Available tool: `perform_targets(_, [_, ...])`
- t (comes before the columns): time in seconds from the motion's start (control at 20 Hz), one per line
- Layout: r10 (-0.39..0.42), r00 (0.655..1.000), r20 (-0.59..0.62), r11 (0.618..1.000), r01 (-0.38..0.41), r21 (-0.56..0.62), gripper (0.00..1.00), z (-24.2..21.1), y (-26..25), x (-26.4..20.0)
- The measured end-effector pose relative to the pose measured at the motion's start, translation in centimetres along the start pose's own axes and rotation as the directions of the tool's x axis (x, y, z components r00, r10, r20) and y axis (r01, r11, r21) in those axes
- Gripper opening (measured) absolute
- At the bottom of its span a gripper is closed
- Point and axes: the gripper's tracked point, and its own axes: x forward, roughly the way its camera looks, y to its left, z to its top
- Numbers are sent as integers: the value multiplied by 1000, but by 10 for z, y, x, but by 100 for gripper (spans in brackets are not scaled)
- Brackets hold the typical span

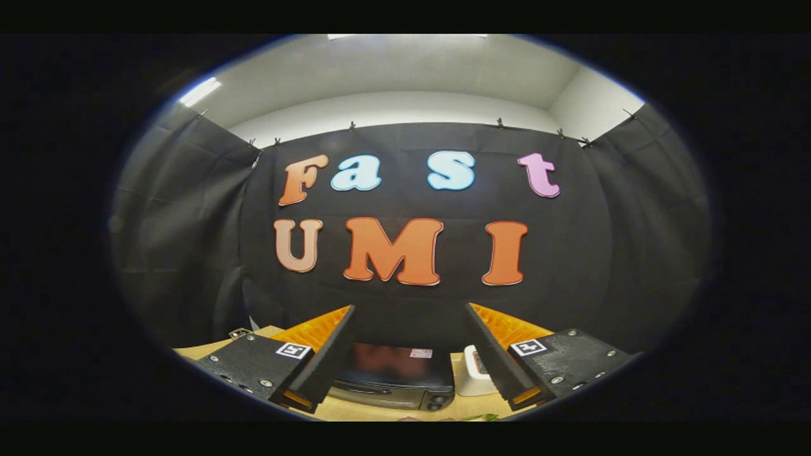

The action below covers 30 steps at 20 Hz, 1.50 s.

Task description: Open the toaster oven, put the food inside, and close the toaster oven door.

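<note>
While claw (408, 354) hangs apart, clear of toaster oven (393, 383) w/ door shut, step one pending: you drop to handle, pull.

The glossy black toaster oven (389, 377) carries a silver-grey handle strip. At its three o'clock stands a white boxy appliance (474, 373). The pale wooden bench (355, 410) shows tan, plain grain.

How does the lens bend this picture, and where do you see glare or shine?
Gripper view: fisheye curves the booth wall and ceiling edges; ceiling lights blow out white; the toaster oven, seen between the open gripper fingers, has a glossy top reflecting a reddish blur.
</note>
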Motion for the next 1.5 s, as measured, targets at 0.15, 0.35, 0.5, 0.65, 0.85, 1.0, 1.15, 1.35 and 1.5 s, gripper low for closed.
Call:
perform_targets(0.15, [26, 999, -32, 1000, -26, 2, 98, -17, 13, 7])
perform_targets(0.35, [56, 991, -123, 998, -55, 16, 98, -56, 32, 15])
perform_targets(0.5, [80, 974, -214, 996, -71, 49, 98, -93, 48, 23])
perform_targets(0.65, [107, 941, -321, 993, -84, 86, 99, -139, 66, 25])
perform_targets(0.85, [104, 899, -426, 993, -72, 90, 99, -183, 80, 32])
perform_targets(1.0, [62, 859, -508, 997, -27, 76, 99, -217, 81, 37])
perform_targets(1.15, [18, 826, -563, 997, 27, 72, 98, -240, 79, 39])
perform_targets(1.35, [-15, 822, -570, 997, 57, 56, 95, -254, 85, 46])
perform_targets(1.5, [-47, 825, -563, 997, 71, 21, 96, -258, 90, 49])
